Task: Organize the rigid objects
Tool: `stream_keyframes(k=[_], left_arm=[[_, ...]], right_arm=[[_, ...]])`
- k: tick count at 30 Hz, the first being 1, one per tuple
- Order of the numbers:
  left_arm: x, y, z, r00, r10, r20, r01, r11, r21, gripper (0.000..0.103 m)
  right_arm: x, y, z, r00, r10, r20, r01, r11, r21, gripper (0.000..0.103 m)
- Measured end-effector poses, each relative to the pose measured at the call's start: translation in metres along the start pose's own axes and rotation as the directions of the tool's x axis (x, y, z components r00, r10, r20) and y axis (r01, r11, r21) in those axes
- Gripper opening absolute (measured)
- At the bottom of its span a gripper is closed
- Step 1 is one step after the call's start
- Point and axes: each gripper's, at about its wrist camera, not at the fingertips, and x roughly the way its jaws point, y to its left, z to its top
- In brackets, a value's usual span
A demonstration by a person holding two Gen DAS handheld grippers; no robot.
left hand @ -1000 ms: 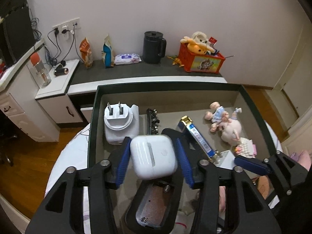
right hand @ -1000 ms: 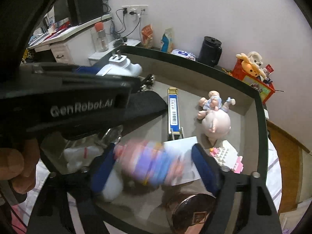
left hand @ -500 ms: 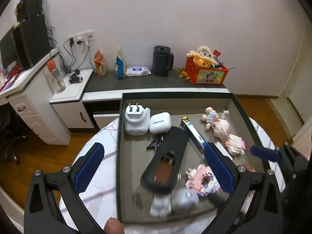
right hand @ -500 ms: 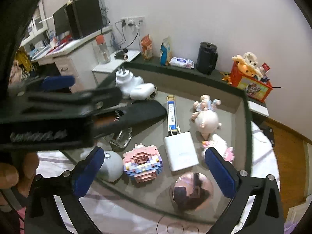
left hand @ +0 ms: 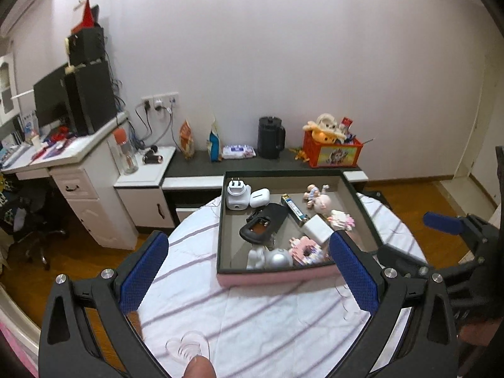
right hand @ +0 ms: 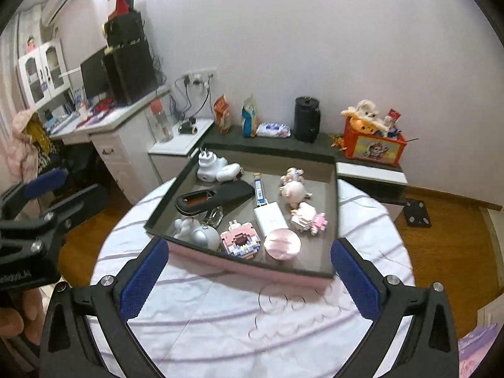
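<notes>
A pink-sided tray with a dark rim sits on the round table. In it lie a white plug adapter, a white earbud case, a black remote with its battery bay open, a blue tube, a doll, a white power bank, a pink block toy, a silver ball and a pink round lid. My left gripper is open and empty, back from the tray. My right gripper is open and empty too.
The table has a white striped cloth. Behind it stand a white desk and a low dark shelf with a black kettle and a red toy box. Wooden floor lies around.
My left gripper let go of the white earbud case in the tray; my right gripper let go of the pink block toy. Both opened wide and pulled back above the table.
</notes>
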Motion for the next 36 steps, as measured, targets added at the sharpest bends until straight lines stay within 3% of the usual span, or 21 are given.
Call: stream_keyframes(k=[9, 17, 23, 36], left_arm=[[-0.100, -0.003, -0.027, 0.994, 0.036, 0.104, -0.032, 0.999, -0.035, 0.103], [-0.153, -0.006, -0.073, 0.983, 0.143, 0.111, -0.134, 0.988, -0.082, 0.103], [-0.169, -0.017, -0.088, 0.987, 0.118, 0.105, -0.110, 0.991, -0.077, 0.103], [-0.188, -0.017, -0.094, 0.988, 0.107, 0.111, -0.096, 0.991, -0.098, 0.103]], right_arm=[[-0.107, -0.006, -0.029, 0.988, -0.033, 0.149, 0.027, 0.999, 0.041, 0.103], [-0.173, -0.010, -0.091, 0.977, -0.062, 0.202, 0.038, 0.992, 0.121, 0.103], [-0.192, -0.008, -0.108, 0.972, -0.092, 0.215, 0.060, 0.986, 0.153, 0.103], [-0.201, 0.006, -0.116, 0.970, -0.065, 0.234, 0.036, 0.991, 0.125, 0.103]])
